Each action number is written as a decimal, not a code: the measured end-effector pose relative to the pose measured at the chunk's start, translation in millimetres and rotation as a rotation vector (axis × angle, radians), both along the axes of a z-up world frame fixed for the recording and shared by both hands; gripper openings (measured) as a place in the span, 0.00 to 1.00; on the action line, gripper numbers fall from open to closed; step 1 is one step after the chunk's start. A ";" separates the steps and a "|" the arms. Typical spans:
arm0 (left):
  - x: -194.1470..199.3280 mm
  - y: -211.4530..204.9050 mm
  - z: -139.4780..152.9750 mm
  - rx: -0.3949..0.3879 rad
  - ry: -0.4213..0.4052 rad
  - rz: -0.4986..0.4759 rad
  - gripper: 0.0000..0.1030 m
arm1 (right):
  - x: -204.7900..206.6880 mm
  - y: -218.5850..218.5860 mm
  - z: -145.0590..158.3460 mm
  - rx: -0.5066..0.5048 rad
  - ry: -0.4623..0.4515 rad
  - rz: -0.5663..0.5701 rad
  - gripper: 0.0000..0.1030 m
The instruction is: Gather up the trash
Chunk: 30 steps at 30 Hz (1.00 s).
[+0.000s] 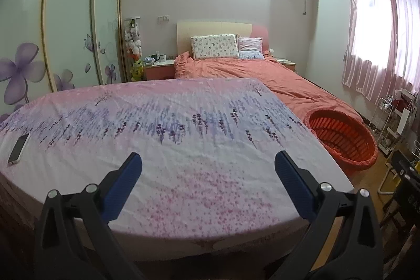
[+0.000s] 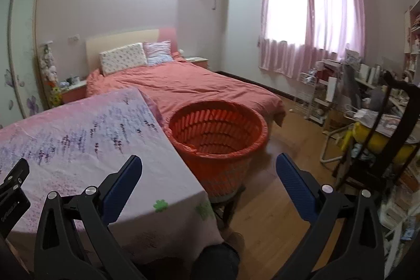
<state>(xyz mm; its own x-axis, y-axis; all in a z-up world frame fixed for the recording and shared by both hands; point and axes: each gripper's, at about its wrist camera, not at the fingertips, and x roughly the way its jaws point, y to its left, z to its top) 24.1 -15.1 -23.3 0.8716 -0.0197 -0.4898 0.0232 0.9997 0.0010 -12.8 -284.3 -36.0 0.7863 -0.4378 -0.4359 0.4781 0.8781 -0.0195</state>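
Trash is nowhere visible, so its handling cannot be judged. Both left gripper (image 1: 207,164) and right gripper (image 2: 208,167) jaws gape wide, empty, over the tabletop (image 1: 183,148); the orange basket (image 2: 218,130) stands right.

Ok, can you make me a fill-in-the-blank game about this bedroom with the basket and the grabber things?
1. The orange basket stands on a ____ beside the table.
2. The only thing lying on the flowery tablecloth is a ____.
3. The left gripper and the right gripper both have their jaws ____.
4. The curtains over the window are ____.

Missing words: stool; phone; open; pink
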 end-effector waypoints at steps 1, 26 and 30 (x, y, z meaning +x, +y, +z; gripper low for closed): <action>-1.1 -0.5 -0.4 0.006 0.002 0.003 0.96 | -0.8 1.6 0.6 -0.009 0.007 -0.012 0.98; -16.1 -13.9 23.0 0.005 -0.042 -0.027 0.96 | -12.0 8.6 5.3 0.028 0.010 -0.019 0.98; -16.0 -14.3 24.2 0.005 -0.041 -0.024 0.96 | -12.1 7.3 5.7 0.034 0.007 -0.016 0.98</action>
<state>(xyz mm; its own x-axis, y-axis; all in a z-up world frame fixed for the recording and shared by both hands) 8.2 -29.4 0.9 0.8904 -0.0383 -0.4535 0.0470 0.9989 0.0080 -24.9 -277.0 -30.3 0.7761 -0.4351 -0.4565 0.4921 0.8705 0.0069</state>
